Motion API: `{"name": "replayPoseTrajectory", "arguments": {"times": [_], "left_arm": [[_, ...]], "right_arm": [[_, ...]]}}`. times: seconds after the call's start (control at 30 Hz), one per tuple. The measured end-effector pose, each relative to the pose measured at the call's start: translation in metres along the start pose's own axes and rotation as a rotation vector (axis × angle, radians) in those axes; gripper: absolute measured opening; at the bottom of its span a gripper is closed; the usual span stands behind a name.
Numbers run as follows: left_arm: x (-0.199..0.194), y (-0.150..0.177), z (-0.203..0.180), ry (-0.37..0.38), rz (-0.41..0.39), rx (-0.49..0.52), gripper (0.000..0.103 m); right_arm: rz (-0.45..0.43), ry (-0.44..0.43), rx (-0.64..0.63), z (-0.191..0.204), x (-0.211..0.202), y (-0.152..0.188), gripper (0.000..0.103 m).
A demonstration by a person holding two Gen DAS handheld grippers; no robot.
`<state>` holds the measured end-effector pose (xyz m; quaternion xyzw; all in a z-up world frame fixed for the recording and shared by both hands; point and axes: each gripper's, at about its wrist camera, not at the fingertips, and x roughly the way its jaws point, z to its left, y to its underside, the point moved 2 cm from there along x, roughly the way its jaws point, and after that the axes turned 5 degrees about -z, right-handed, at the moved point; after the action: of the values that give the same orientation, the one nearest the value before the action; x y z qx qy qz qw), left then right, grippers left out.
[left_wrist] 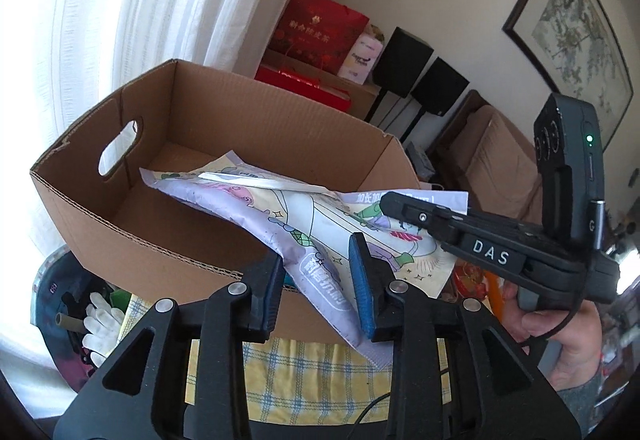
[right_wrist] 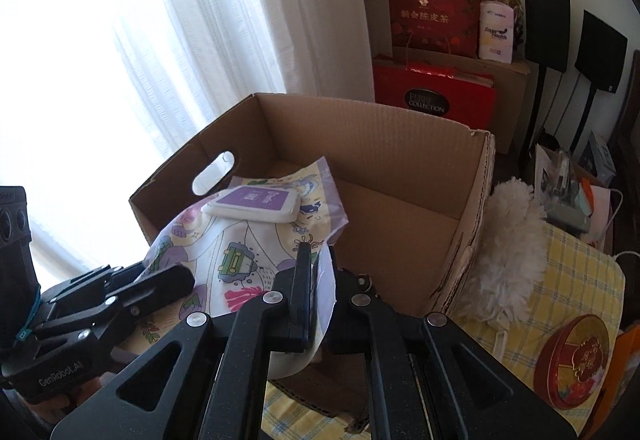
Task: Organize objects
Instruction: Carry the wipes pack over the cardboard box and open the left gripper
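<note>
A soft purple and yellow wet-wipes pack (left_wrist: 304,236) with a white lid (right_wrist: 252,205) hangs over the near rim of an open cardboard box (left_wrist: 132,224), partly inside it. My left gripper (left_wrist: 320,280) is shut on the pack's near left end. My right gripper (right_wrist: 322,280) is shut on the pack's near right edge (right_wrist: 326,276). The right gripper also shows in the left wrist view (left_wrist: 404,208), and the left gripper shows in the right wrist view (right_wrist: 160,280). The box (right_wrist: 400,168) is otherwise empty inside.
The box sits on a yellow checked cloth (right_wrist: 568,280). A fluffy white duster (right_wrist: 504,252) and a round red tin (right_wrist: 576,360) lie right of it. White gloves (left_wrist: 100,320) sit low left. Red gift bags (right_wrist: 432,16), black speakers (right_wrist: 576,36) and curtains (right_wrist: 160,40) stand behind.
</note>
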<state>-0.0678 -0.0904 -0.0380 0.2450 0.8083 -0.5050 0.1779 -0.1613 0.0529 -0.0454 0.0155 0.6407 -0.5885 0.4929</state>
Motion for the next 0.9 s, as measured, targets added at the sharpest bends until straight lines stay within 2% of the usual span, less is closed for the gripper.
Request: {"name": "replayPoseTrajectory", "arguments": {"times": [0.17, 0.5, 0.53, 0.57, 0.6, 0.67, 0.73, 0.8, 0.9], "left_arm": [[0.007, 0.003, -0.003, 0.006, 0.036, 0.015, 0.034], [0.028, -0.011, -0.016, 0.015, 0.118, 0.036, 0.043], [0.03, -0.013, -0.017, 0.025, 0.126, 0.029, 0.047], [0.03, -0.014, -0.017, 0.031, 0.128, 0.021, 0.058], [0.03, -0.016, -0.016, 0.039, 0.128, 0.012, 0.062], [0.025, -0.019, -0.015, 0.039, 0.096, 0.011, 0.085], [0.017, -0.023, -0.015, 0.027, 0.055, 0.028, 0.087], [0.014, -0.026, -0.015, 0.026, 0.051, 0.044, 0.087], [0.013, -0.026, -0.015, 0.024, 0.054, 0.05, 0.087]], "right_arm": [[0.027, 0.033, -0.005, -0.013, 0.015, -0.003, 0.004], [0.047, 0.08, -0.008, -0.027, 0.038, -0.016, 0.004], [0.048, 0.083, -0.007, -0.029, 0.04, -0.018, 0.003], [0.05, 0.088, -0.008, -0.031, 0.042, -0.02, 0.003], [0.052, 0.092, -0.009, -0.033, 0.044, -0.022, 0.003], [0.057, 0.103, -0.017, -0.036, 0.049, -0.026, 0.003], [0.056, 0.127, -0.028, -0.039, 0.054, -0.031, 0.003], [0.048, 0.142, -0.035, -0.042, 0.058, -0.036, 0.004], [0.043, 0.168, -0.041, -0.048, 0.063, -0.041, 0.01]]}}
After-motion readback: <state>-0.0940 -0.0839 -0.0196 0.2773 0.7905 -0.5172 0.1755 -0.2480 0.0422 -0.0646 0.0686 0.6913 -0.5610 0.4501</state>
